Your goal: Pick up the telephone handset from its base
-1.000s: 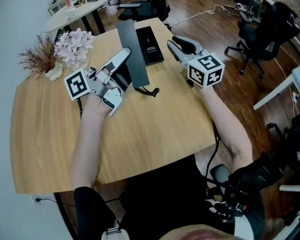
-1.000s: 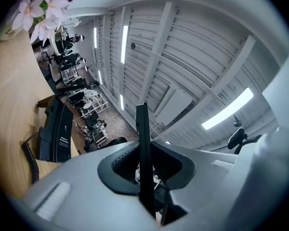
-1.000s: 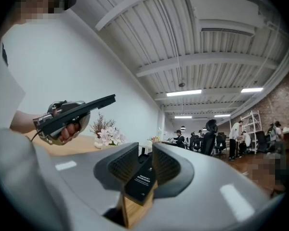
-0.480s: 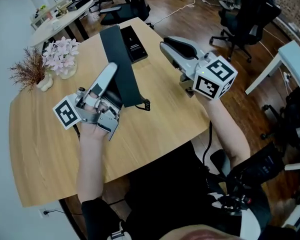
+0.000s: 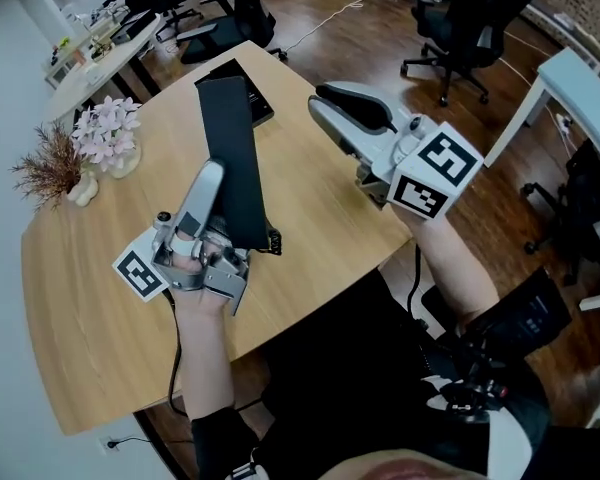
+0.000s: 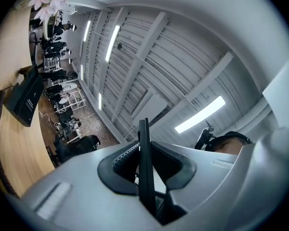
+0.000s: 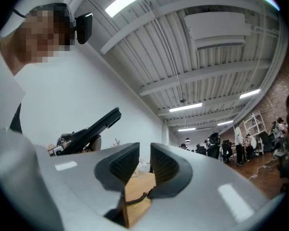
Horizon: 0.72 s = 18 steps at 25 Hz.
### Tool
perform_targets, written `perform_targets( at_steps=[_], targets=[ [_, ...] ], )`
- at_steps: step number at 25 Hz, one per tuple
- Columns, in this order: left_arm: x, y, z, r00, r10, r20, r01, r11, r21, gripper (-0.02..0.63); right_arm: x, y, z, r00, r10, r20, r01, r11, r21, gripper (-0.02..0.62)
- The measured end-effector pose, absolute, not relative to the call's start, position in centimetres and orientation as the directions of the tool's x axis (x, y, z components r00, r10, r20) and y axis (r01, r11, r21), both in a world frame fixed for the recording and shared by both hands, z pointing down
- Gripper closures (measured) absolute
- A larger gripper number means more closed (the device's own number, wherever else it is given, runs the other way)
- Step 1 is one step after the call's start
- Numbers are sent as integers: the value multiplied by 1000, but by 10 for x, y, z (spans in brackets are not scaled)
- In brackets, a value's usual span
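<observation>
Currently the handset (image 5: 235,158) sits edge-on between the left gripper's (image 5: 211,176) jaws, which are clamped on its lower part. It is off the table, far end tilted up. Its long axis runs along the jaw line, away from me toward the base (image 6: 25,97) at the table's far edge. The coiled cord (image 5: 271,242) trails from its near end. I read the right gripper (image 5: 327,106) as well apart, its jaws slightly parted and holding nothing.

Handset (image 5: 235,158) over table (image 5: 100,338), base (image 5: 260,104) behind, flowers (image 5: 105,133) left
</observation>
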State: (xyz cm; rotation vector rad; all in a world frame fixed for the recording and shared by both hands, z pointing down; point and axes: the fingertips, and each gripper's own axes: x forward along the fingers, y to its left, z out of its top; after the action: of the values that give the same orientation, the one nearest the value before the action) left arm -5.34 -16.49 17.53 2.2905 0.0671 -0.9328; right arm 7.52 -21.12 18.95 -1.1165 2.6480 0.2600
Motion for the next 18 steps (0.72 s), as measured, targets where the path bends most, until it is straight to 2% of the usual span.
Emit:
perform_targets(
  at_steps=[6,18],
  targets=[
    [-51,-159,180,710,-196,-676,327,-758,564,528,71,-193,188,-671,-679,-297,-725,685,72,522],
    [-70,-166,181,637,-216,-740,313,-805,505,528,38,-189,186,-717,-633,-291,-691,699,183,523]
  ],
)
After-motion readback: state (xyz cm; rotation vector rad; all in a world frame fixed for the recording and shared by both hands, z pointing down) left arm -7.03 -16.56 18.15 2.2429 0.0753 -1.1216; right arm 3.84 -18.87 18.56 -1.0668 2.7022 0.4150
